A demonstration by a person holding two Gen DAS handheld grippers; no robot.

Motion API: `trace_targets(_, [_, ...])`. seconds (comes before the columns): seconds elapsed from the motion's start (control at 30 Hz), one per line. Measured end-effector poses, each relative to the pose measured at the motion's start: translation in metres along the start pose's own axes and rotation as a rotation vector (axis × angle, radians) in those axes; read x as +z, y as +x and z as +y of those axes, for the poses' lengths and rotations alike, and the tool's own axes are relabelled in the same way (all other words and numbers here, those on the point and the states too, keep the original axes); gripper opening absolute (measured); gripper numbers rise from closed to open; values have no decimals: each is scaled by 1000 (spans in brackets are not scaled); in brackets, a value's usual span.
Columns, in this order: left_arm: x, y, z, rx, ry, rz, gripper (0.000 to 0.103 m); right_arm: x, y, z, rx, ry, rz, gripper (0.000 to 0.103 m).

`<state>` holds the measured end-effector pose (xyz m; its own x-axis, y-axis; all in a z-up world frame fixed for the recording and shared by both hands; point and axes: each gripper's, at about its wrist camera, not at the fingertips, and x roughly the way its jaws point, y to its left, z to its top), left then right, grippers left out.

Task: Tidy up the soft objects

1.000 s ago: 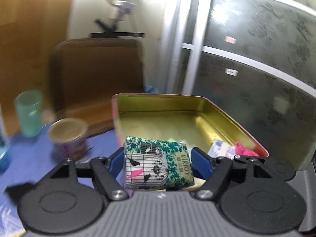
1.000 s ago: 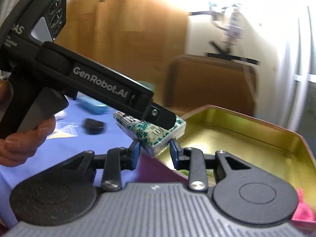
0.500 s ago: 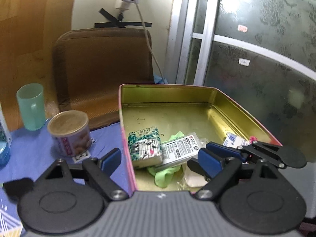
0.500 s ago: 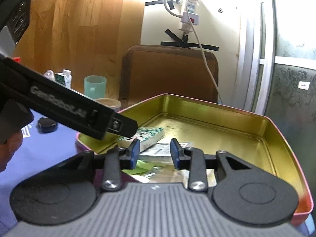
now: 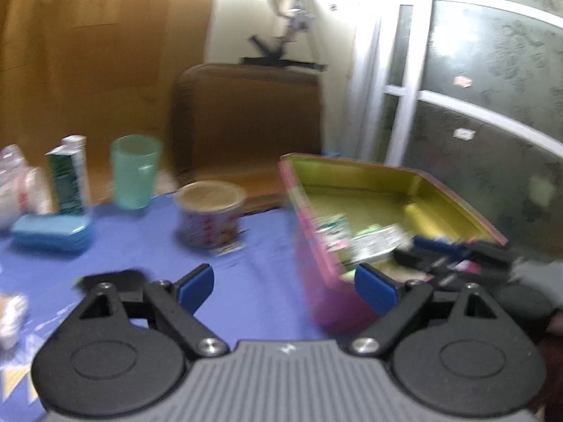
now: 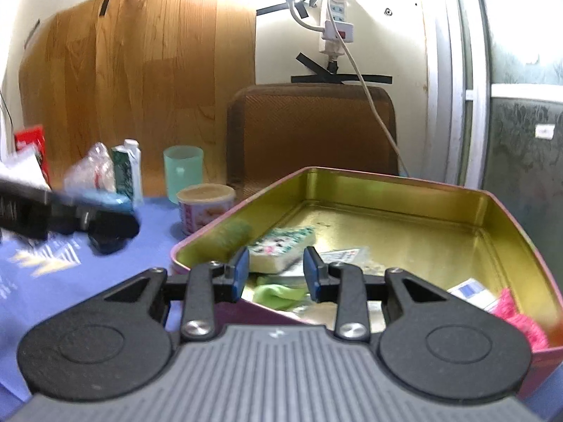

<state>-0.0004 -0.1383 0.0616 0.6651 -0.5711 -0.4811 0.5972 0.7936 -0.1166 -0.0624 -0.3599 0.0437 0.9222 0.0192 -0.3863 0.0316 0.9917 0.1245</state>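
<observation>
A wood-grain panel (image 6: 140, 81) covers the left part of the back wall, with a cream wall (image 6: 404, 35) beside it. A white power strip (image 6: 334, 24) hangs there, its cord trailing down behind a brown chair back (image 6: 309, 130). Black tape strips (image 6: 337, 77) cross below the strip. On the right stand white-framed frosted glass panes (image 5: 492, 88). Strong light glares from above.

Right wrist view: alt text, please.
The right gripper hangs empty, jaws partly open, over the near edge of a gold-lined tin holding a green patterned tissue pack, a green cloth and pink fabric.
</observation>
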Motion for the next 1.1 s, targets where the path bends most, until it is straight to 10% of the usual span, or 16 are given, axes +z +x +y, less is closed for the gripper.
trace_targets(0.63, [-69, -52, 135, 435, -190, 61, 97, -17, 34, 120, 362, -152, 148, 43])
trace_targets(1.1, [-73, -71, 140, 410, -258, -76, 99, -21, 53, 135, 415, -154, 241, 47])
